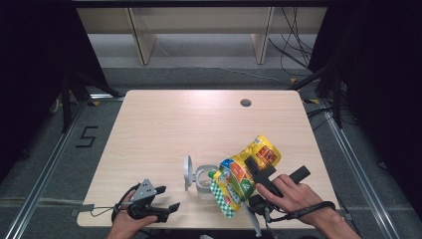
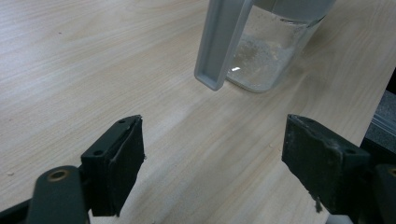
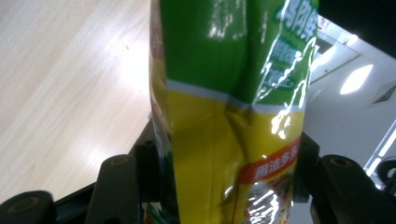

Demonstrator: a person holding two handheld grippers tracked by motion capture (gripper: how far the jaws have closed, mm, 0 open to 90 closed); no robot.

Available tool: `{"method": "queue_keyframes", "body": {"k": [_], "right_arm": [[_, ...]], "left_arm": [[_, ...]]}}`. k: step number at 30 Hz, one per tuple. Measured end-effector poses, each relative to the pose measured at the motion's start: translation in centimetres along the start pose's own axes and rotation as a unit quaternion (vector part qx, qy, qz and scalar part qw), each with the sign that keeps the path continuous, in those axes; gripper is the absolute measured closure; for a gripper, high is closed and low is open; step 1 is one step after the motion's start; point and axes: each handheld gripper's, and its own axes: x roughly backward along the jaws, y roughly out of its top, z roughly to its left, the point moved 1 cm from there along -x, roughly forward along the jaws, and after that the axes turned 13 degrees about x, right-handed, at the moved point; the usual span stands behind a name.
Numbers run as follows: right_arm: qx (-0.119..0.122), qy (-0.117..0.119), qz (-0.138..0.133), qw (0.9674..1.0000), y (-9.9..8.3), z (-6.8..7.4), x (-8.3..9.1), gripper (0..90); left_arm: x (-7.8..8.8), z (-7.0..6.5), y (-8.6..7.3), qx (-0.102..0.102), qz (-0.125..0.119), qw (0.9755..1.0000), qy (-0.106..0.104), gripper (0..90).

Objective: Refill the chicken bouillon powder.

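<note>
The glossy yellow-and-green foil pouch (image 1: pixel 245 175) sits clamped between the jaws of the right gripper (image 1: pixel 259 175), over the desk's (image 1: pixel 164 129) near right part, around five o'clock from its middle. Its long axis runs slantwise, the yellow end pointing up toward one o'clock, the green checkered end dipping toward seven o'clock, right over the mouth of a clear glass jar with a grey hinged lid (image 1: pixel 198 177) standing open. The left gripper (image 1: pixel 169 209) rests at the near edge, about seven o'clock, its jaws spread wide with nothing between them, facing the jar.
</note>
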Motion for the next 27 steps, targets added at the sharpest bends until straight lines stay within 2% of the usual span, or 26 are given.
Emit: {"method": "queue_keyframes", "body": {"k": [3,6,7,8,12,13,14,15,16,17,20,22,23,25,27], "right_arm": [[0.01,0.006,-0.002,0.9999,-0.1,-0.2,0.2,47.1],[0.024,0.002,0.0,0.9997,0.1,-0.1,0.1,47.2],[0.022,0.001,-0.002,0.9997,0.1,-0.1,0.1,47.3],[0.022,0.002,-0.004,0.9997,0.2,-0.2,0.0,47.4],[0.03,0.001,-0.008,0.9995,0.1,-0.4,-0.2,47.6],[0.03,-0.001,-0.007,0.9995,0.1,-0.4,-0.2,47.6],[0.031,-0.002,-0.005,0.9995,0.0,-0.5,-0.2,47.7],[0.033,0.005,-0.009,0.9994,0.0,-0.6,-0.2,47.7],[0.033,0.005,-0.009,0.9994,0.0,-0.6,-0.2,47.7],[0.034,0.003,-0.01,0.9994,0.0,-0.7,-0.2,47.7],[0.035,-0.002,-0.005,0.9994,0.0,-0.7,-0.1,47.7],[0.038,-0.001,-0.007,0.9992,0.0,-0.8,-0.1,47.8],[0.042,-0.002,-0.008,0.9991,0.0,-0.8,-0.1,47.8],[0.088,0.004,-0.009,0.996,-0.4,-1.4,0.0,47.8],[0.097,0.003,-0.008,0.9953,-0.4,-1.5,0.0,47.8]], "left_arm": [[-0.1,0.0,0.0,-0.001,-0.002,1.0,-0.002,20.6],[-0.1,-0.1,0.0,0.0,-0.003,1.0,0.0,20.6],[-0.1,-0.2,-0.1,0.009,-0.003,1.0,-0.001,20.6],[0.0,0.0,0.0,0.001,0.0,1.0,0.001,20.6],[0.1,0.1,0.0,-0.003,0.002,1.0,0.0,20.6],[0.0,-0.1,0.0,0.011,-0.005,0.9999,0.0,20.6],[0.0,-0.1,0.0,0.009,0.0,1.0,-0.002,20.5],[-0.1,-0.1,0.0,0.0,-0.012,0.9999,0.0,20.6],[-0.1,-0.1,0.0,0.0,-0.012,0.9999,0.0,20.6],[0.1,0.0,0.0,-0.002,-0.003,1.0,-0.001,20.6],[0.0,0.0,0.0,-0.001,-0.008,1.0,0.002,20.6],[0.1,0.0,0.0,-0.004,0.001,1.0,0.0,20.6],[-0.1,0.0,0.0,-0.004,-0.009,1.0,0.002,20.5],[-0.1,0.0,0.0,-0.003,-0.005,1.0,0.003,20.5],[0.0,0.0,0.0,-0.004,-0.005,1.0,0.006,20.5]]}}
